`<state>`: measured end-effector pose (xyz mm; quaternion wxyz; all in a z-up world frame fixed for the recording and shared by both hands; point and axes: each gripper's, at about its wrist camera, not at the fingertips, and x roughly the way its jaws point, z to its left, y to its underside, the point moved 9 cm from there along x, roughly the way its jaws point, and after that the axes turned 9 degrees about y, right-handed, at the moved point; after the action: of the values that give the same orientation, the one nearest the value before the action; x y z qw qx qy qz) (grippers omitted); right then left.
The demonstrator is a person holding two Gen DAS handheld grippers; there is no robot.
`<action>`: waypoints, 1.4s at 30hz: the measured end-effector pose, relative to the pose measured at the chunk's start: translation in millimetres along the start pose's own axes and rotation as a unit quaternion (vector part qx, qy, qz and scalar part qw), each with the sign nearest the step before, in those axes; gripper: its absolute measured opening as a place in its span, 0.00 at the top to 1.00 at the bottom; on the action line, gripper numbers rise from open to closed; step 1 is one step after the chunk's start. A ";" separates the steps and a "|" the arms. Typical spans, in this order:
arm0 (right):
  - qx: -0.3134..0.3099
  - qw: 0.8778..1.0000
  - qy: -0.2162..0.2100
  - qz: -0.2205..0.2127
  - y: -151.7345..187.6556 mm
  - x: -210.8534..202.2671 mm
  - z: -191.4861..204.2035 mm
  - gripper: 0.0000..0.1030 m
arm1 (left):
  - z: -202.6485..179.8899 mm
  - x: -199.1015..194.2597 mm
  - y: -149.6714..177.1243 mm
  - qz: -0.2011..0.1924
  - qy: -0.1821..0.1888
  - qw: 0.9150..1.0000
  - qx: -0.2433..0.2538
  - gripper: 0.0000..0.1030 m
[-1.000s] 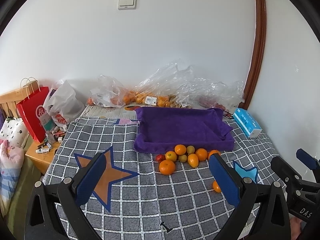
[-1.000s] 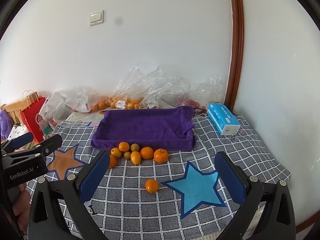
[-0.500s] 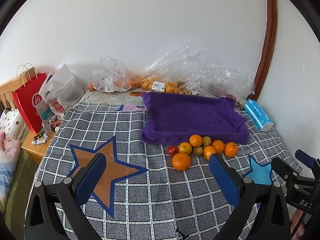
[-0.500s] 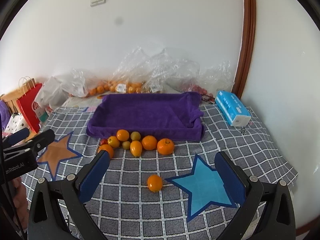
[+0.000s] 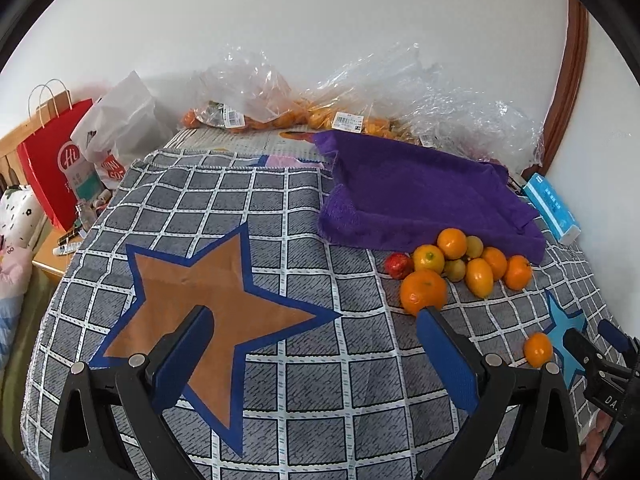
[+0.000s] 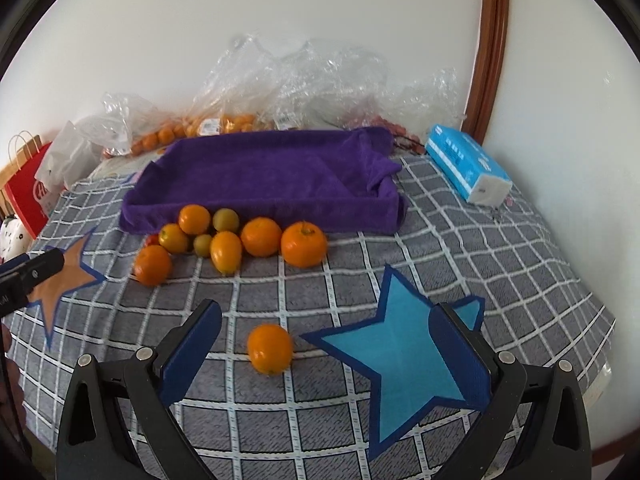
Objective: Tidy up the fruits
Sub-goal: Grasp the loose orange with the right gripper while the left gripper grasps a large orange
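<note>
Our right two-finger gripper [image 6: 325,344] hangs with jaws spread wide and empty over a lone round orange citrus fruit [image 6: 269,348] that lies on the grey checked tablecloth [image 6: 280,300], just left of the light-blue star patch [image 6: 404,360] and well apart from the rest. Our left two-finger gripper [image 5: 314,350] is likewise released and empty above the brown star patch [image 5: 208,304]. The cluster of orange and yellow-green fruits [image 6: 228,240] sits against the front wall of the purple towel-lined tray [image 6: 260,216], which holds nothing yet. We judge the loose fruit light, firm and smooth-skinned, apt to roll, so the pads should close across its widest middle with gentle pressure. Open cloth surrounds it; the table edge lies near us, the blue tissue pack [image 6: 466,170] stands clear to the right, and crinkled clear plastic bags [image 6: 304,80] line the wall behind.
</note>
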<state>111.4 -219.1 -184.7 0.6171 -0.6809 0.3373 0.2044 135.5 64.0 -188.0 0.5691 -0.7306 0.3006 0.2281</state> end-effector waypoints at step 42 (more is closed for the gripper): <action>-0.025 0.996 -0.084 0.031 -2.2 59.3 14.5 0.69 | -75.0 89.6 8.0 0.069 0.072 0.995 0.023 0.61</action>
<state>155.8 -217.2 -226.6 0.6195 -0.6657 0.3002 0.2879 193.3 -26.2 -235.4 0.5455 -0.7093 0.3956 0.2069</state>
